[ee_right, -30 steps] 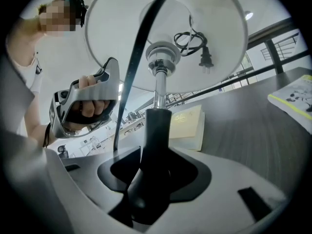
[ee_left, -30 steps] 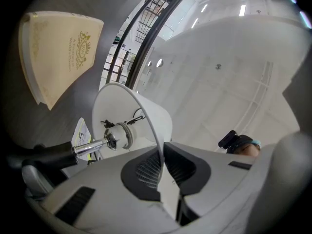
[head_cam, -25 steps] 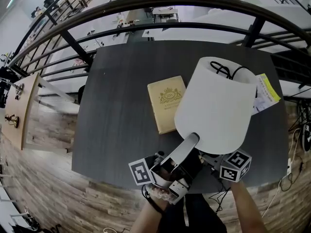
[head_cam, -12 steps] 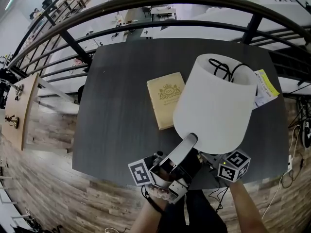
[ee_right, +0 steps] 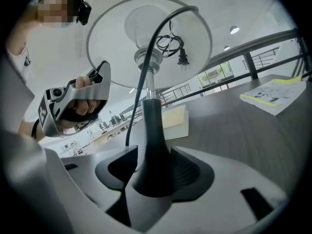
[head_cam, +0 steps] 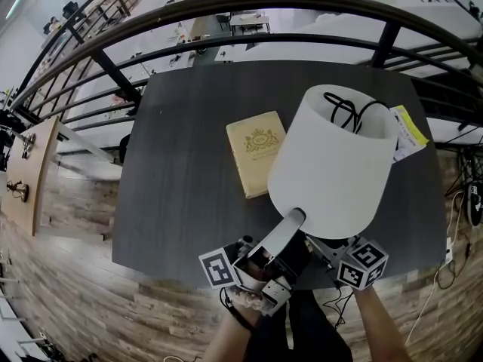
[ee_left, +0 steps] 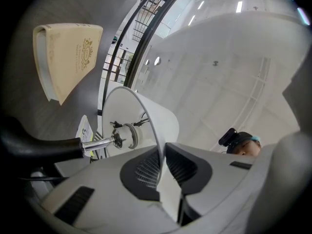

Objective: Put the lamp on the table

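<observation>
The lamp, with its white shade (head_cam: 332,164), stands on the dark table (head_cam: 181,164) near the front edge. Its cord and plug (head_cam: 351,111) lie coiled in the top of the shade. My left gripper (ee_left: 161,162) reaches up from below with the shade's lower rim (head_cam: 290,219) between its jaws. They have just been opening, and a thin gap shows beside the rim. My right gripper (ee_right: 153,165) has the lamp's black stem (ee_right: 151,130) between its jaws, which have just opened wider and no longer press on it. Its marker cube (head_cam: 362,264) shows under the shade.
A cream book (head_cam: 256,161) lies on the table left of the lamp. A yellow-edged leaflet (head_cam: 404,130) sits at the far right behind the shade. A dark railing (head_cam: 226,10) runs behind the table, and wooden floor lies to the left and in front.
The right gripper's cube has slid a little toward the near edge of the table. The shade has shifted very slightly, and the left gripper stays at its rim.
</observation>
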`<state>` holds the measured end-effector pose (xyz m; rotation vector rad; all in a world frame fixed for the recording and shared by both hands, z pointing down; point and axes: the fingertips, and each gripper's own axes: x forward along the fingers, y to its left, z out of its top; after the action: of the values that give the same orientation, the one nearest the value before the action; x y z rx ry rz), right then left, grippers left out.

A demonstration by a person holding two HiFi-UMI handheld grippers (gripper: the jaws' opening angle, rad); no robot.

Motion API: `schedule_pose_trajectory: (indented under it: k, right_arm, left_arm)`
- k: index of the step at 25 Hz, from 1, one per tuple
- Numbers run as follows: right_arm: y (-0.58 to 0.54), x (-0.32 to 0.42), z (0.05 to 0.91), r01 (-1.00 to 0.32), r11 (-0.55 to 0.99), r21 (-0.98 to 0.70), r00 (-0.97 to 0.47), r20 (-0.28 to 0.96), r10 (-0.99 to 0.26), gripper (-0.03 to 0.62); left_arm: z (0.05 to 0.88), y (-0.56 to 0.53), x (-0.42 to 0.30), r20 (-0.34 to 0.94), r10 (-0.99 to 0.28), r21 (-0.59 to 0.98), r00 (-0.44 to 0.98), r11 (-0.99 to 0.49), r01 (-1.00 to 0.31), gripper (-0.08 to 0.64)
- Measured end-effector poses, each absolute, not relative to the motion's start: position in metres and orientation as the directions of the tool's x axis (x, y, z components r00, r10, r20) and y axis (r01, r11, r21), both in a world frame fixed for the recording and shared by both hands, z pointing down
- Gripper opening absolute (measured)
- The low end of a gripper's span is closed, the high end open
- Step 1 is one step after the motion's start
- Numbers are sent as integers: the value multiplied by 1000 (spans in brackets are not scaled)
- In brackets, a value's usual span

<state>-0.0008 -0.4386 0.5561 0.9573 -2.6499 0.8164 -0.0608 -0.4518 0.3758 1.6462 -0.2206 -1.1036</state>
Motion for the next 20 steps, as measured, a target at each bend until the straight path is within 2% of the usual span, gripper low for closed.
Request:
schedule_pose_trajectory:
  k: [7, 20]
  right_arm:
    - [-424, 11, 552, -705, 578, -411, -707, 354, -612, 233]
    - [-391, 8, 551, -705, 531, -470, -699, 333, -634, 233]
  left_arm:
    - [376, -435, -66, -549, -628, 836, 551, -405, 371, 74]
    - [384, -409, -65, -542, -621, 841, 567, -404, 361, 87]
